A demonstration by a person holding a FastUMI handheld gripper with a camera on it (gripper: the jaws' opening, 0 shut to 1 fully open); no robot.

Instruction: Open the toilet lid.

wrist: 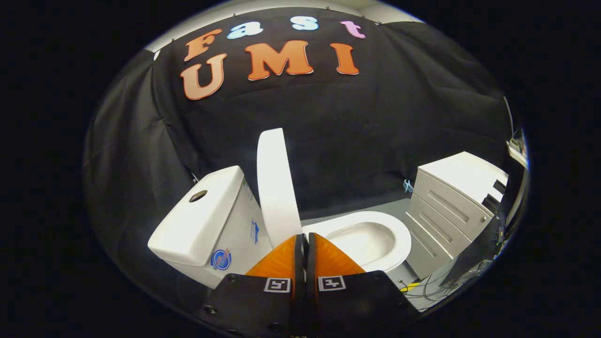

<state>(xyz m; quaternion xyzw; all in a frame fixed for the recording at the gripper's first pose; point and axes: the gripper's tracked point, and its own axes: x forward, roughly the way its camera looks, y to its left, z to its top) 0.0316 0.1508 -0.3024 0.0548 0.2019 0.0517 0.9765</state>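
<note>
The hand-held gripper (305, 241) has its two orange, ribbed fingers (281, 263) clenched together, tips meeting with only a thin dark seam between them and nothing caught there. Each finger sits on a black block carrying a small square black-and-white marker.

Just ahead of the fingertips, toward 12 o'clock, stands the smooth white oval plastic toilet lid (276, 188), raised upright and seen almost edge-on, its lower end just beyond the tips; whether the tips touch it cannot be told. The lid leans back toward the white ceramic cistern (206, 216), which lies at about 10 o'clock from the fingers and has a round metallic flush button on its top and a round blue sticker low on its side.

At about 2 o'clock from the fingertips, just beside them, the white toilet seat and open bowl (371, 237) lie uncovered, the ring flat on the bowl.

Further out at 3 o'clock, apart from the bowl, stands a white drawer cabinet (450, 202) with several drawer fronts. Grey floor (375, 206) shows between bowl and cabinet, and loose cables (429, 288) lie on it at about 4 o'clock
</note>
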